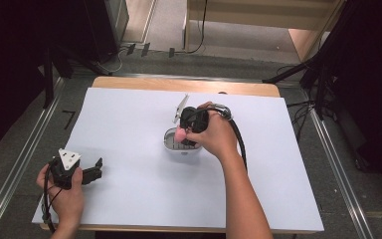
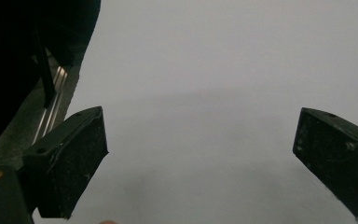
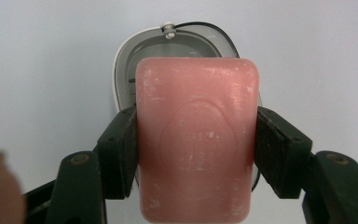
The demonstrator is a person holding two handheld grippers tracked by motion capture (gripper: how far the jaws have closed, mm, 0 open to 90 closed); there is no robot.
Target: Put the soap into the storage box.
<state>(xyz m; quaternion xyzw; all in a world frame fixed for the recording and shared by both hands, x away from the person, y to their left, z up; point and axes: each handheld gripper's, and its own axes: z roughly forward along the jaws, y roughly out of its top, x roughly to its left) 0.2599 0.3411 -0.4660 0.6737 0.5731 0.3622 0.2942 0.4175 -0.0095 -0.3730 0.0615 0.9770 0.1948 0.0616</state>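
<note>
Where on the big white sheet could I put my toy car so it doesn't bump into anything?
Lots of bare white sheet: the whole far-left stretch between the soap box and the left gripper, and the near-right part beside the person's forearm. It is crowded in the middle, where the right gripper holds the pink soap over the box.

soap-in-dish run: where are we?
Done: the white oval soap dish has its hinged lid up. In hand: the right gripper clamps the pink rectangular soap bar directly over the dish. Left: probably lowering, releasing, perhaps closing the lid. The left gripper idles open over the white sheet.
</note>
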